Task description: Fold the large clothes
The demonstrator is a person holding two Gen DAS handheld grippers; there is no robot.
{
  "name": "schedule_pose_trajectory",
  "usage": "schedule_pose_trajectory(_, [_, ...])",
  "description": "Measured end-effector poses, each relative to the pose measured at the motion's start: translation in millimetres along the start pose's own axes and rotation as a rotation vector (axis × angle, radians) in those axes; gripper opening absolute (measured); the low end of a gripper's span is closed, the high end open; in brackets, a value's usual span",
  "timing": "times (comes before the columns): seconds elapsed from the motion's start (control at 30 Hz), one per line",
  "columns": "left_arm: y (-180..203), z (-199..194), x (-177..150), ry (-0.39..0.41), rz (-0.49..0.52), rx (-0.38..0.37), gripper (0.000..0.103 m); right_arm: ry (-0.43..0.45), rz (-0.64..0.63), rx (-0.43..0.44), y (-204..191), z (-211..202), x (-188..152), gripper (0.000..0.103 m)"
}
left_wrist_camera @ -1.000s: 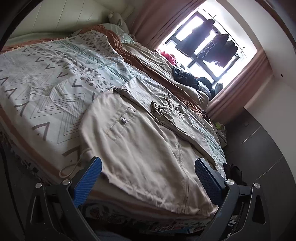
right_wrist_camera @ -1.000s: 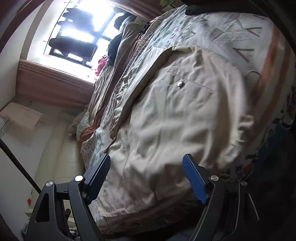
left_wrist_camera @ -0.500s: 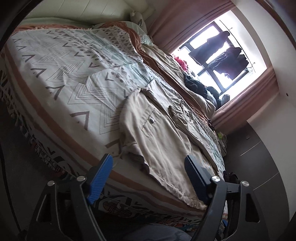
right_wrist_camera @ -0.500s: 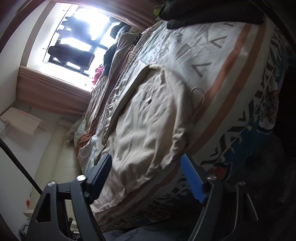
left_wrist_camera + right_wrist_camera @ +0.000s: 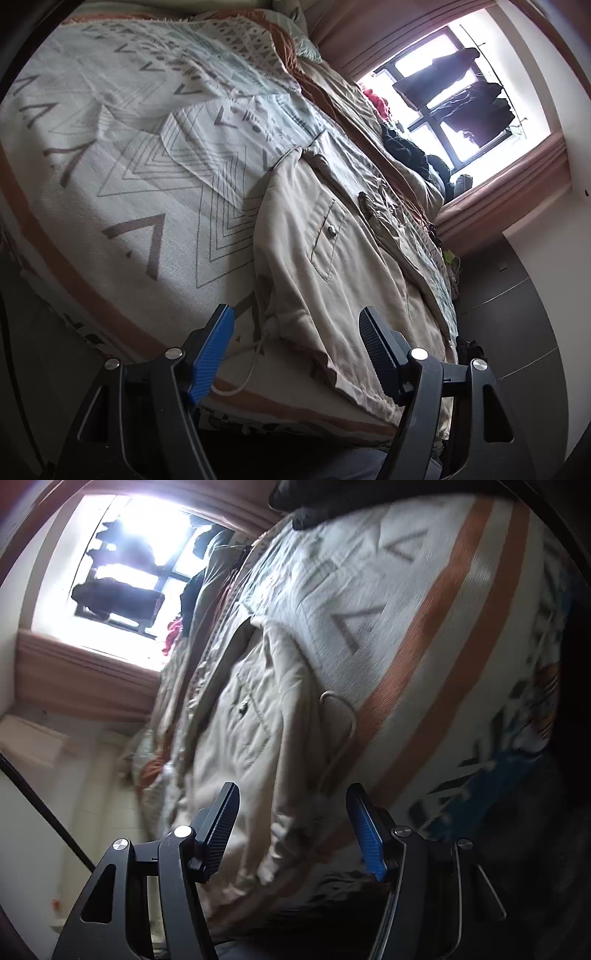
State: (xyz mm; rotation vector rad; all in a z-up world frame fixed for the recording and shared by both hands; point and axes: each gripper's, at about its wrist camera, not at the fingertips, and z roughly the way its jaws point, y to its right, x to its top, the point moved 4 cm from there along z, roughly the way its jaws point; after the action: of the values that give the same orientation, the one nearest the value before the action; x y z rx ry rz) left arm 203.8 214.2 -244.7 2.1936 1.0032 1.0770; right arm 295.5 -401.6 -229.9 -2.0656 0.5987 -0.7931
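In the left wrist view, the patterned bedspread [image 5: 122,155] fills the left of the frame; the beige jacket [image 5: 332,266] lies flat at centre, near the bed's lower edge. The left claw [image 5: 295,354] is open, its jaws just closing, straddling the jacket's hem corner without contact. The right claw [image 5: 291,830] is likewise open and closing, framing the hem of the jacket [image 5: 258,720].

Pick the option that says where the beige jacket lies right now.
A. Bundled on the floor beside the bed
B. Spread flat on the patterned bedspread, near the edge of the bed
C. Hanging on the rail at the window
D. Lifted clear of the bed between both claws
B: the beige jacket lies spread on the patterned bedspread, its hem at the bed's near edge; the left claw and right claw stand open, gripping nothing.
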Motion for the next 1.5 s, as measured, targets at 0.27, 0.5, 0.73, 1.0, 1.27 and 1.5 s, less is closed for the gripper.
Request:
schedule_pose_trajectory(0.27, [3, 39, 12, -0.073, -0.01, 0.003, 0.069, 0.003, 0.008, -0.001, -15, 18, 7, 0.058])
schedule_pose_trajectory(0.5, [11, 57, 19, -0.132, -0.036, -0.013, 0.069, -0.023, -0.003, 0.011, -25, 35, 6, 0.059])
schedule_pose_trajectory(0.73, [17, 63, 7, -0.163, -0.025, -0.004, 0.055, -0.078, -0.045, 0.015, -37, 56, 0, 0.045])
schedule_pose_trajectory(1.0, [4, 49, 6, -0.122, -0.097, -0.005, 0.015, -0.024, 0.03, 0.015, -20, 40, 6, 0.012])
schedule_pose_trajectory(1.27, [13, 7, 9, -0.057, -0.101, -0.098, 0.013, 0.011, -0.043, 0.126, -54, 3, -7, 0.011])
schedule_pose_trajectory(1.5, [20, -30, 0, -0.028, -0.108, -0.144, 0.012, 0.015, -0.08, 0.179, -55, -48, -17, 0.011])
